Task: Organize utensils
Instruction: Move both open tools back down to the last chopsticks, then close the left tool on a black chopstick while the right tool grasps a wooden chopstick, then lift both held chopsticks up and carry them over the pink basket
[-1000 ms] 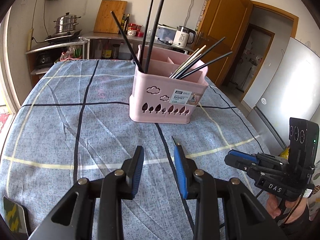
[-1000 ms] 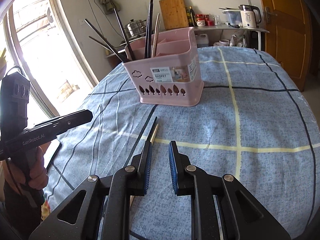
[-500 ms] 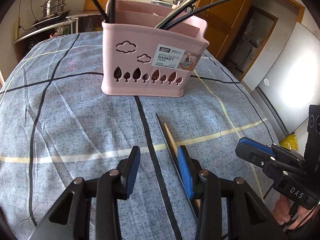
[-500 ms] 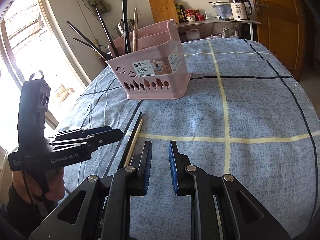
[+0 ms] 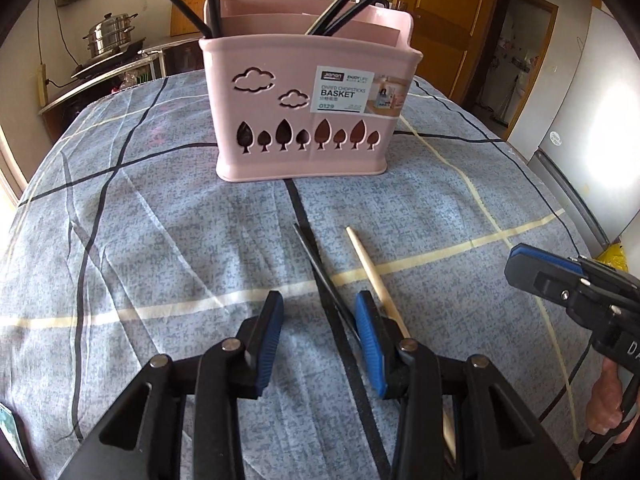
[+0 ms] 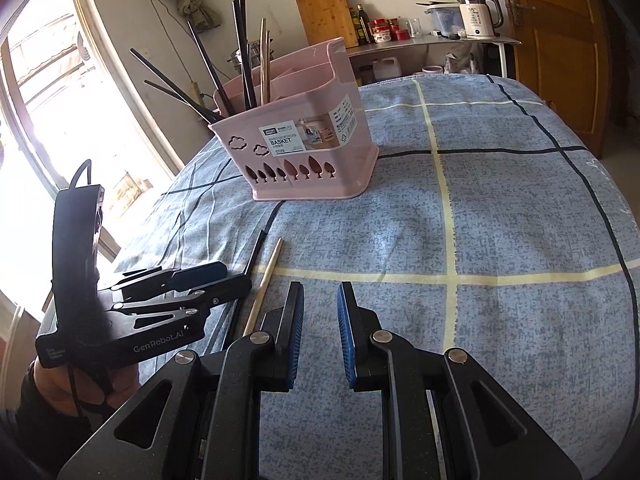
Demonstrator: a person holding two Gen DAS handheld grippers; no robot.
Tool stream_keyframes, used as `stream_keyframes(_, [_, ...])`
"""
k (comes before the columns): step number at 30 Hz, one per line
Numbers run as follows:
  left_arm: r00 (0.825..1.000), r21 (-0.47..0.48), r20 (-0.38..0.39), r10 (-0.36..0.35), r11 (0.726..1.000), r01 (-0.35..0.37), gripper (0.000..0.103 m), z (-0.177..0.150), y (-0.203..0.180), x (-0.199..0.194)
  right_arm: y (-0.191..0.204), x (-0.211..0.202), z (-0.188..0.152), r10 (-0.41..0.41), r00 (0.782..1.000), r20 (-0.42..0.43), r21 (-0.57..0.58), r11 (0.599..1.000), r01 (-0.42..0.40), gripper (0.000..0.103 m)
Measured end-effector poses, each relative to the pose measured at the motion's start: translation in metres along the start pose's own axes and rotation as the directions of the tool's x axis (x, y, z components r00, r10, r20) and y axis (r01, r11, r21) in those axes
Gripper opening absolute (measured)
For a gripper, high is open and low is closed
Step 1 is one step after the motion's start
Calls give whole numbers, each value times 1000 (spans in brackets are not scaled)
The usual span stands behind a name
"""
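my left tongs (image 5: 318, 334) are spread wide and grasp nothing. they hang low over the table (image 5: 160, 240), and the black chopstick (image 5: 320, 276) runs up between the pads toward 12 o'clock, close against the right pad (image 5: 366, 328); i cannot tell whether they touch. the wooden chopstick (image 5: 366, 258) lies just beside it at 1 o'clock and passes under the right finger, so its near end is mostly hidden.

my right tongs (image 6: 319, 334) are parted by a narrow gap, released, with only cloth between the pads. both loose chopsticks sit at their 10 o'clock: the wooden one (image 6: 267, 278) in clear sight, the black one (image 6: 256, 254) partly covered by the left tongs (image 6: 216, 276) seen from the side.

the basket (image 5: 308, 108) stands upright at 12 o'clock from the left tongs, well apart from the loose pair. black chopsticks (image 5: 188, 12) lean out of it, their tops cut off by the frame. from the right view the basket (image 6: 308, 148) also holds pale sticks (image 6: 263, 64), though which compartment i cannot make out.
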State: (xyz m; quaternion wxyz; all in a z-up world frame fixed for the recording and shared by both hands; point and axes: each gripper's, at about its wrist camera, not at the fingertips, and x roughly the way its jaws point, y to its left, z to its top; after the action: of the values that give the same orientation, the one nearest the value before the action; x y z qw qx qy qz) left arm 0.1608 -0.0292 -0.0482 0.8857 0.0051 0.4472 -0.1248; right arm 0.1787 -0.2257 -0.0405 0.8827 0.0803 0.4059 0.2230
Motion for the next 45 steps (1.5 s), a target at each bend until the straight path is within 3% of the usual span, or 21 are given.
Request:
stream_keyframes(1, [1000,5,1,2,1000,-2,35,-1,1,-1,1,1,0,1,1000,-2,-1,1000,-1,17])
stream_keyframes(3, [1000,19,0,18,1000,-18,18,-2,6,-3,3,2,1,1,1000,-5,-9,1000,-1,17])
stream_keyframes(9, [1000,53,-24,-13,998,14,9,1,25,-7,17,10,5,-10,1000,-28,-50,999,9,17])
stream_keyframes(14, [998,68,-50,-22,997,26,8,4,47,-10,27,24,12,-18,998,-62,-83,996,13,17])
stream_keyframes(19, [998,-26,-47,-37,999,36,9,14,64,-12,37,47,23,-13,995,-97,-95,995,4,17])
stream_keyframes(27, [998,-83,-60,-5,997,0,12,25,67,8,50,82,35,-37,989,-142,-120,993,19,17])
stream_keyframes(32, [999,-89,-36,1,996,-5,12,23,66,11,54,96,35,-71,985,-157,-154,987,47,17])
stream_keyframes(37, [999,-67,-32,-8,998,6,12,21,54,12,49,95,34,-92,982,-165,-156,985,66,6])
stream_keyframes(45, [999,-26,-39,8,1000,-9,12,26,47,14,50,94,37,-142,969,-203,-205,974,100,6])
